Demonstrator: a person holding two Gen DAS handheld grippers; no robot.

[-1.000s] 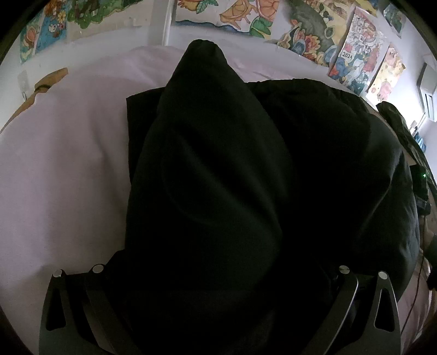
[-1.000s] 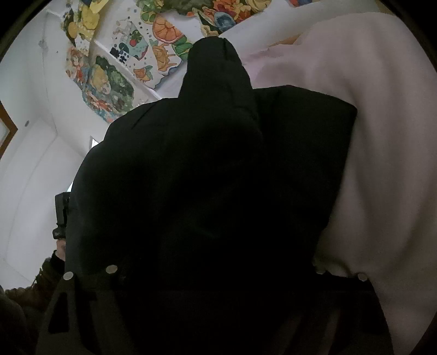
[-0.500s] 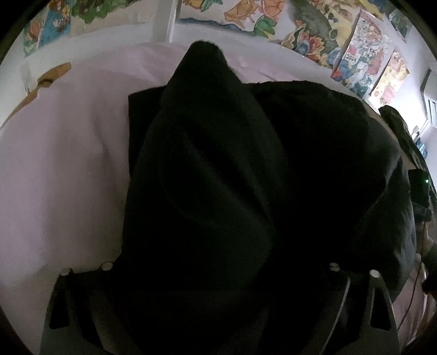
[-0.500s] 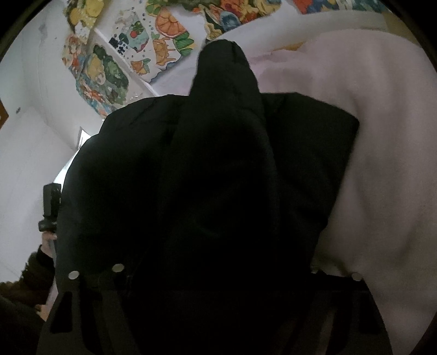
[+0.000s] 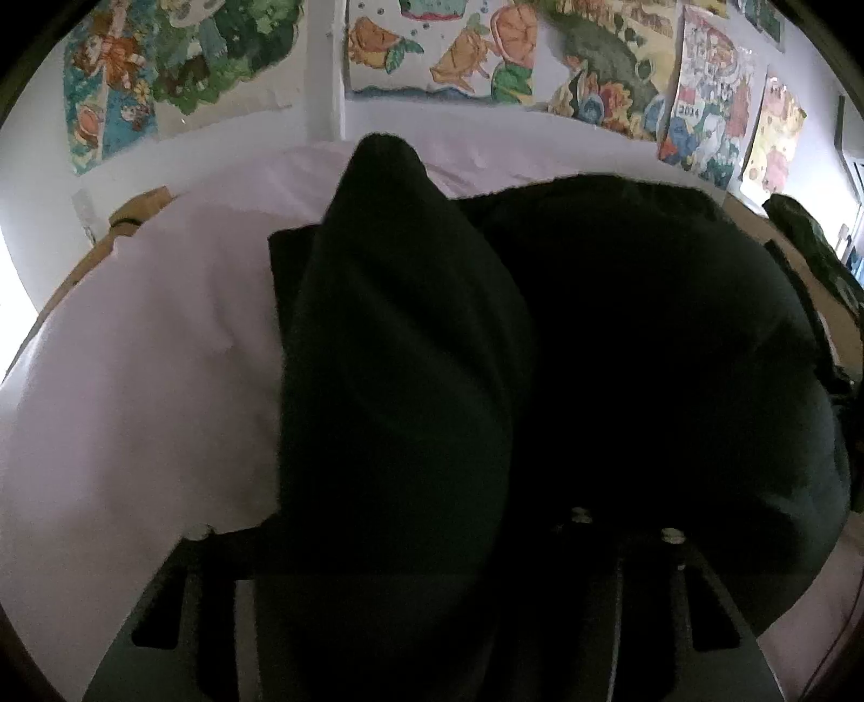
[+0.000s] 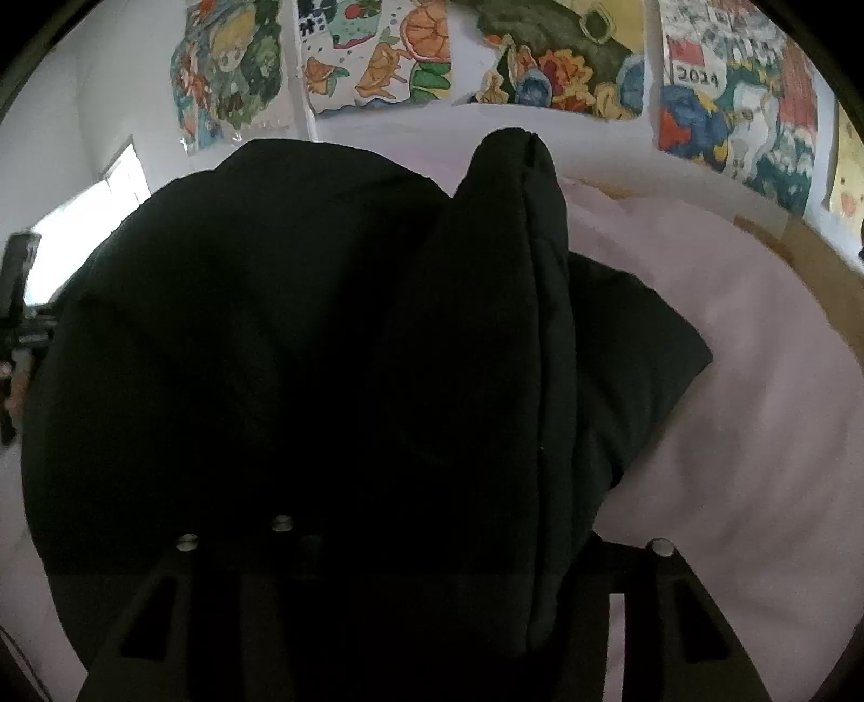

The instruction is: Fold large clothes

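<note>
Both pairs of jaws have just been closing around the black garment (image 5: 621,335), and since a second ago our right-wrist view has rolled, so the raised fold that stood near the middle now leans to the right of centre. We see more of the wall pictures than before in both views.

We see the black garment lying on a bed covered with a pale pink sheet (image 5: 140,345). It is bulky and partly folded, with 1 rounded hump of cloth standing up toward the far edge of the bed. In the left-wrist view this hump sits left of centre and the broader mass spreads to the right; in the right-wrist view the hump (image 6: 518,227) stands right of centre with the mass to the left.

Our left hand-held gripper (image 5: 399,540) has cloth bunched between its fingers, and the fabric hides the fingertips; the jaws stand partly closed on the garment. Our right hand-held gripper (image 6: 426,540) looks the same: fabric fills the gap between its fingers, which stand partly closed around it. We cannot tell from the dark cloth exactly where the pads meet it.

Beyond the bed, colourful drawings (image 5: 443,48) hang along the white wall. At the left edge of the right-wrist view we see a bright window (image 6: 86,232).
</note>
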